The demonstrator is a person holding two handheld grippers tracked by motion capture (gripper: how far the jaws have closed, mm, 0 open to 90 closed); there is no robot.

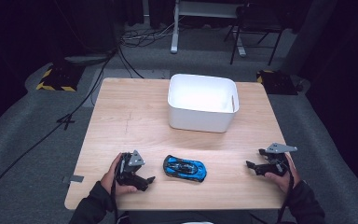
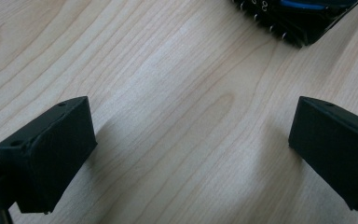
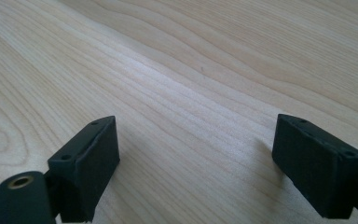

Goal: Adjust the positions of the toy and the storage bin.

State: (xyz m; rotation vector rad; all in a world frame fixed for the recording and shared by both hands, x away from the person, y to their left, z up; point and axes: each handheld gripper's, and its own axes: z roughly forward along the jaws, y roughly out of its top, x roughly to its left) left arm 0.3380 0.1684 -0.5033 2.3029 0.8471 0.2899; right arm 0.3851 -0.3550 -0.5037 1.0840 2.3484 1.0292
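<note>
Toy car, blue and black, is what both tools flank, though the largest thing before me is the desk, a pale wood top standing on grey carpet. Next in size comes the white bin, an open plastic tub set toward the far edge, a little right of the middle and well apart from everything else. The toy car lies on its wheels near the near edge, roughly central, with its length running left to right. To its left, near it but not touching, the left hand-held gripper rests low in a person's hand, its tips aimed toward the car; in the left gripper view its jaws stand wide apart with bare wood between them and the car's dark end just beyond. Over at the right near corner the right hand-held gripper points leftward toward the car, farther off, its jaws likewise spread wide over bare wood and holding nothing.
</note>
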